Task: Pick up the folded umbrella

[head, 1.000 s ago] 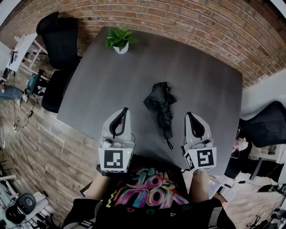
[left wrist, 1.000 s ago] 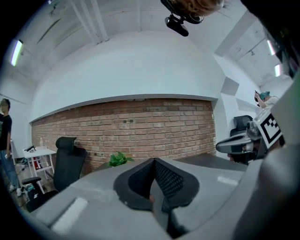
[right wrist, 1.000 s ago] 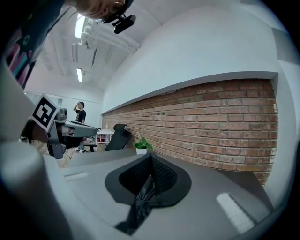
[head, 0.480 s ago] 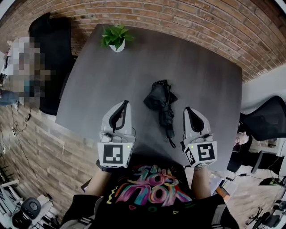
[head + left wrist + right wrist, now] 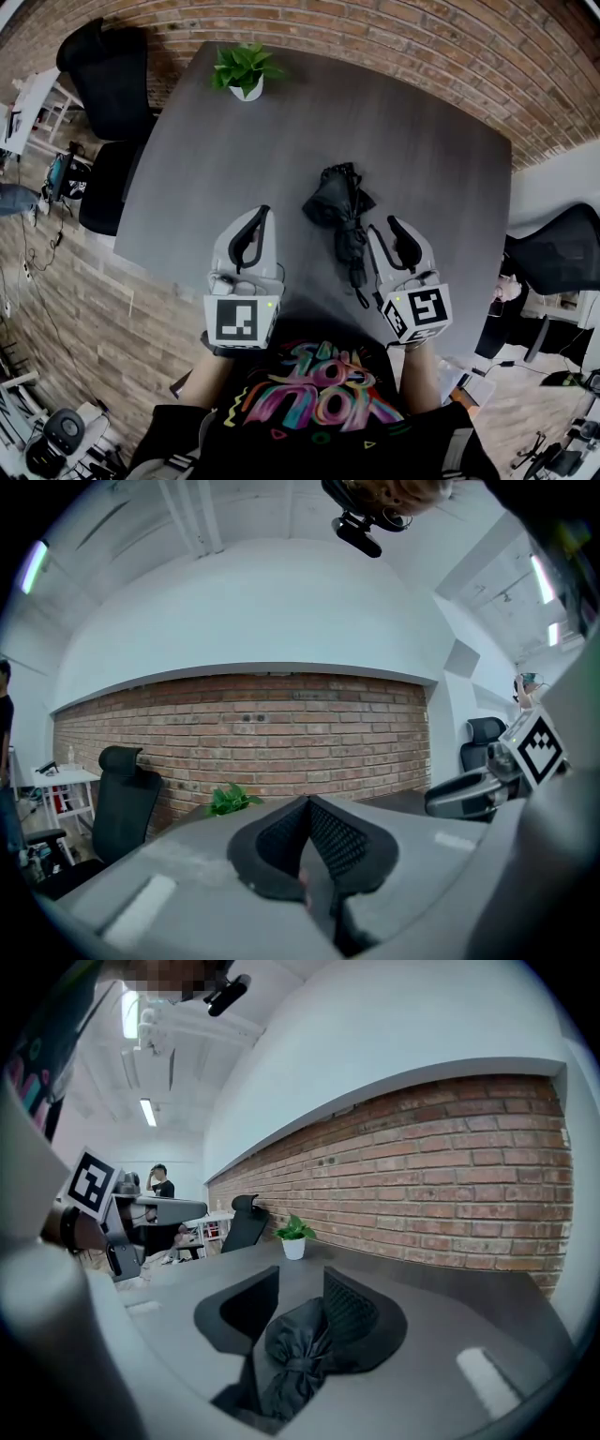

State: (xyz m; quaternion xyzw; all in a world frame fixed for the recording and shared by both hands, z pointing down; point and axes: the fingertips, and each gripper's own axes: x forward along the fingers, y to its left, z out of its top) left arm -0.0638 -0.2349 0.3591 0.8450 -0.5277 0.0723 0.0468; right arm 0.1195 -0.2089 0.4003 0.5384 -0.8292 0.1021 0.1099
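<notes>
The folded black umbrella (image 5: 341, 210) lies on the dark grey table (image 5: 281, 141), its bunched canopy far and its strap end toward me. My right gripper (image 5: 386, 227) sits just right of its shaft, angled toward it, and its jaws are opening. In the right gripper view the umbrella (image 5: 300, 1344) shows low between the parted jaws of that gripper (image 5: 302, 1283), and the pads do not press on it. My left gripper (image 5: 260, 214) hovers left of the umbrella, apart from it. In the left gripper view its tips (image 5: 307, 803) meet with nothing held.
A small potted plant (image 5: 246, 70) stands at the table's far edge. Black office chairs stand at the far left (image 5: 108, 66) and at the right (image 5: 558, 253). A brick wall runs behind the table. A person (image 5: 161, 1180) stands far off at a desk.
The right gripper's jaws have parted from shut, and it has swung left and down toward the umbrella's shaft. The left gripper has hardly moved.
</notes>
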